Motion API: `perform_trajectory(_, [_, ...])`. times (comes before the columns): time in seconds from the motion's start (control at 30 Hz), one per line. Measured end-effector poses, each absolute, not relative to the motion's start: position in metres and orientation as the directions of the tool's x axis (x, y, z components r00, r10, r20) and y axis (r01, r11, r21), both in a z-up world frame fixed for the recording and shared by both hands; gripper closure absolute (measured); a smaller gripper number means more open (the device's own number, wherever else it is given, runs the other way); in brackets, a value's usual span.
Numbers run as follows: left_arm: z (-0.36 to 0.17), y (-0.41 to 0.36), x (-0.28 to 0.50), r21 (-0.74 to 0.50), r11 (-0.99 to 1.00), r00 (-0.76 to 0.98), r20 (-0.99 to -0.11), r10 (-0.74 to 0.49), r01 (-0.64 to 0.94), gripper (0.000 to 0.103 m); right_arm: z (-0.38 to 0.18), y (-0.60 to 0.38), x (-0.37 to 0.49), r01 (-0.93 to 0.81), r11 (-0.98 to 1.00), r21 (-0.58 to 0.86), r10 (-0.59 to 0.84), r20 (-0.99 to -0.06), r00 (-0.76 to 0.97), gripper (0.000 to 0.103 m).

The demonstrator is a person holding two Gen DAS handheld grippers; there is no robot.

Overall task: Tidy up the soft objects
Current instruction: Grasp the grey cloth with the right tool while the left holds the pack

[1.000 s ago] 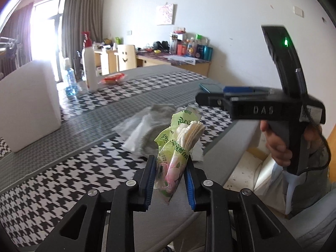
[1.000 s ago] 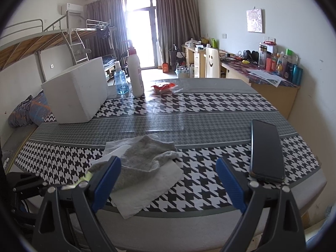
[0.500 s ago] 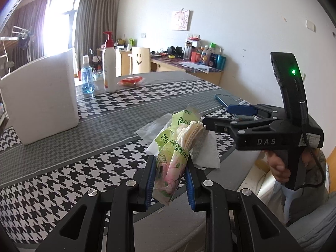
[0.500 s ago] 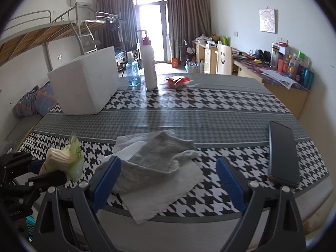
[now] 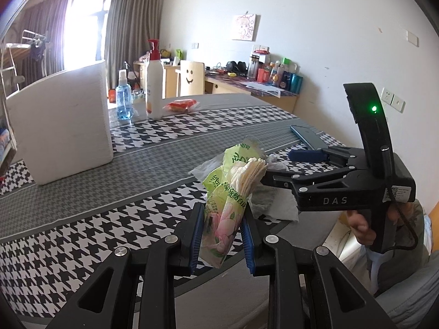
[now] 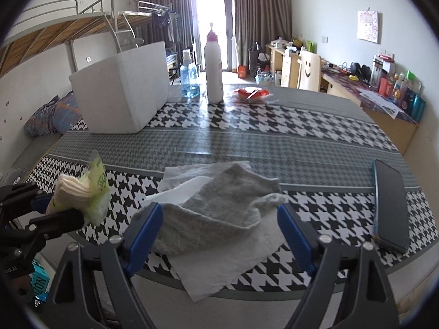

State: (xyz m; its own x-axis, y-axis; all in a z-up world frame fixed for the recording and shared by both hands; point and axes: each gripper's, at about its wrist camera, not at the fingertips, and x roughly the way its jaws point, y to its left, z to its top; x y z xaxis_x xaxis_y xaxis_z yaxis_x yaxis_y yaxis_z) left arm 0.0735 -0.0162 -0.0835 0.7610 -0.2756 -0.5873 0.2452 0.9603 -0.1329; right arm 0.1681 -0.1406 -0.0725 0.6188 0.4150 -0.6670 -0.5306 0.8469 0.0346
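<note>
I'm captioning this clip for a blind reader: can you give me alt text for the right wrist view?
The right claw, jaws closing, frames a grey cloth lying on white tissue sheets near the edge of a houndstooth table. At left, the left claw holds a green tissue pack; a phone lies at right.

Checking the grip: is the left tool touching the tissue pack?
Touching. The left wrist view shows the left tool with both blue pads pressed against the tissue pack, which is pinched between them.
</note>
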Motion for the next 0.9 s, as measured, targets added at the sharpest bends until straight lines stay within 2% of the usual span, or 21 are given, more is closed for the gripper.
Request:
perform_trajectory(0.17, [-0.084, -0.016, 0.075, -0.133, 0.958, 0.758, -0.588, -0.283, 0.254, 0.075, -0.080, -0.138, 0.171, -0.539, 0.841, 0.054, 0.422, -0.688, 0.590, 0.022])
perform_trajectory(0.6, [-0.088, -0.008, 0.081, -0.147, 0.958, 0.752, -0.595, -0.283, 0.244, 0.075, -0.091, -0.134, 0.174, -0.541, 0.839, 0.053, 0.404, -0.727, 0.555, 0.050])
perform_trajectory(0.77, [-0.087, -0.005, 0.079, -0.149, 0.960, 0.756, -0.592, -0.279, 0.238, 0.075, -0.094, -0.130, 0.172, -0.544, 0.839, 0.008, 0.373, -0.736, 0.565, 0.063])
perform_trajectory(0.83, [-0.087, -0.003, 0.078, -0.150, 0.961, 0.757, -0.592, -0.275, 0.232, 0.075, -0.093, -0.129, 0.171, -0.546, 0.838, -0.002, 0.367, -0.738, 0.566, 0.076])
perform_trajectory(0.9, [-0.086, -0.002, 0.075, -0.147, 0.963, 0.761, -0.590, -0.270, 0.227, 0.075, -0.089, -0.130, 0.171, -0.551, 0.835, 0.005, 0.375, -0.736, 0.563, 0.084])
